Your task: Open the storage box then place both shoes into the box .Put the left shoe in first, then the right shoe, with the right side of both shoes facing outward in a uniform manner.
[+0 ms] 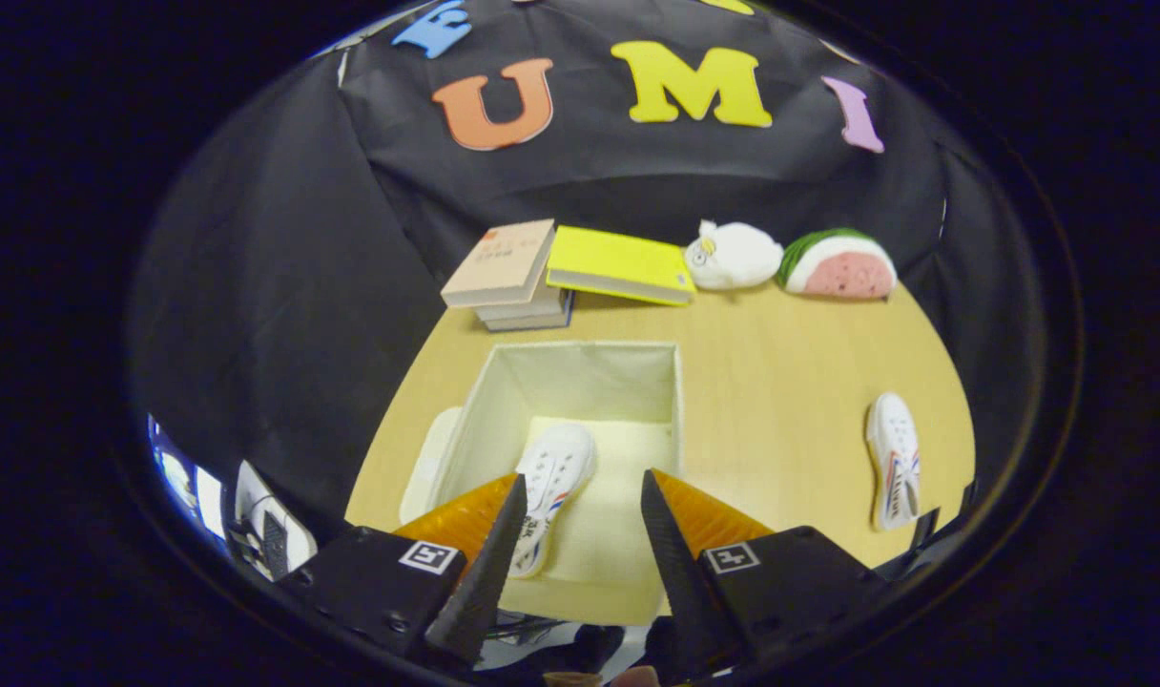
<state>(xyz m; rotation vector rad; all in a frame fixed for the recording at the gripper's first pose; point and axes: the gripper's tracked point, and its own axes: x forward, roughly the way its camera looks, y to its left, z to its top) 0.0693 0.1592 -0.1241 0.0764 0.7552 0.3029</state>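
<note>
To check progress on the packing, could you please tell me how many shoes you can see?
2. One shoe lies inside the open storage box, just ahead of the open tool. The other shoe lies on the table, off to the box's right.

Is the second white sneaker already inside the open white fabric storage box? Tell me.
No: one white sneaker lies in the open white fabric storage box, the other white sneaker lies on the wooden table, and the gripper is open.

The storage box [580, 429] sat open mid-bench [780, 382], one shoe [549, 491] lying inside it, just ahead of the tool's [582, 496] parted fingers. The other shoe [893, 460] lay near the bench's right edge. Books [513, 277] and two plush toys [737, 255] lined the far edge.
</note>
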